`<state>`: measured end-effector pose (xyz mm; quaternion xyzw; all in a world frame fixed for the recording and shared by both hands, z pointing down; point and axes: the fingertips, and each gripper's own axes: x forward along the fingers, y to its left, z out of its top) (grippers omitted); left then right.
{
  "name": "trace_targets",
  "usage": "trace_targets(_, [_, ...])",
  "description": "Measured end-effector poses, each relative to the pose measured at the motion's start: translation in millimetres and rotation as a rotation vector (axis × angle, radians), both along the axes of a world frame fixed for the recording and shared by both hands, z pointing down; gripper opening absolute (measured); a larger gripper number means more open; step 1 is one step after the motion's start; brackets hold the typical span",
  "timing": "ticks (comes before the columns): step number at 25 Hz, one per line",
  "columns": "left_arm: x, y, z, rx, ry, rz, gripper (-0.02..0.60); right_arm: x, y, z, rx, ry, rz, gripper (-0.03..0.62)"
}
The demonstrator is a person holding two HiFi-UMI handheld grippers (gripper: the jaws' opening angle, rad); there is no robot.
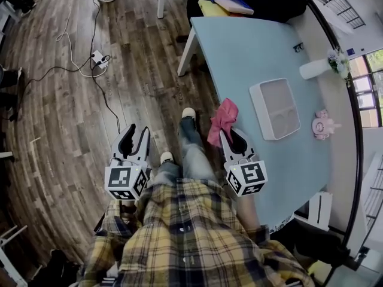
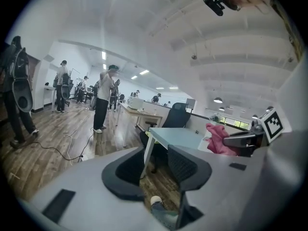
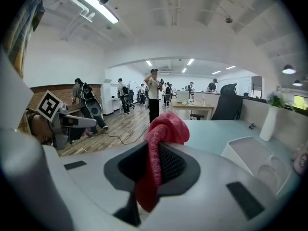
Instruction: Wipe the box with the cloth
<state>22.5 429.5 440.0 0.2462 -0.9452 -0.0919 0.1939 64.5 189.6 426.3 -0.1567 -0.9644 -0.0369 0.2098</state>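
A white box (image 1: 275,108) lies on the pale blue table (image 1: 239,46), and in the right gripper view it (image 3: 252,160) sits low at the right. My right gripper (image 1: 232,135) hovers at the table's near-left edge, shut on a pink cloth (image 1: 222,119). That cloth (image 3: 159,148) is pinched between the jaws of the right gripper (image 3: 154,165), bunched above them and hanging below. My left gripper (image 1: 136,133) is off the table over the wooden floor. In its own view the left gripper (image 2: 156,170) stands open with nothing between its jaws.
A white vase with flowers (image 1: 326,64) and a pink toy (image 1: 323,125) stand beyond the box. Books (image 1: 227,2) lie on a chair at the table's far end. Cables (image 1: 96,58) run over the floor. Several people (image 2: 103,100) stand further off.
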Motion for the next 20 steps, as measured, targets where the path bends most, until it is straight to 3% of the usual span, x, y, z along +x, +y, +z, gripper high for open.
trace_targets(9, [-34, -16, 8, -0.025, 0.010, 0.025, 0.146, -29, -20, 12, -0.018, 0.010, 0.036, 0.054])
trace_targets(20, [-147, -113, -3, -0.058, -0.018, 0.159, 0.146, -115, -117, 9, -0.041, -0.021, 0.182, 0.054])
